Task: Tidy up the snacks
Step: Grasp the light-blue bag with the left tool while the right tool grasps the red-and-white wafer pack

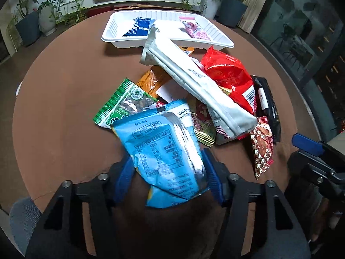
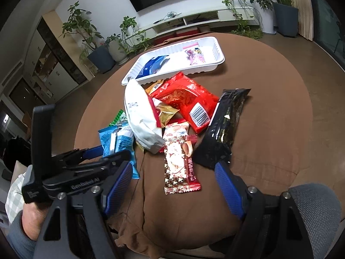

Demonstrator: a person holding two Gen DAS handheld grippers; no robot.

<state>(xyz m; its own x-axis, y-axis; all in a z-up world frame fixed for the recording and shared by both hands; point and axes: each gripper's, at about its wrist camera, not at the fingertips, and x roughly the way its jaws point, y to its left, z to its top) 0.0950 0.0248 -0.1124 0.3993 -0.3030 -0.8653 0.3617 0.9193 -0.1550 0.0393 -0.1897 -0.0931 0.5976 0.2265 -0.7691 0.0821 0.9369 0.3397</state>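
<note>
At 6 o'clock of pile | left gripper (image 1: 167,179) clamped on light-blue packet (image 1: 163,151) | right gripper (image 2: 174,192) apart, 12 o'clock: star-print wrapper (image 2: 180,164)

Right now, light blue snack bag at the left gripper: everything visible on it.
The light blue snack bag is a crinkled, glossy foil pouch, back side up, showing a printed nutrition table and silver seam. It lies at the near edge of the snack pile on the brown table, overlapping the green nut packet. The left gripper straddles its near end, blue pads against both sides; the bag looks pinched.
</note>
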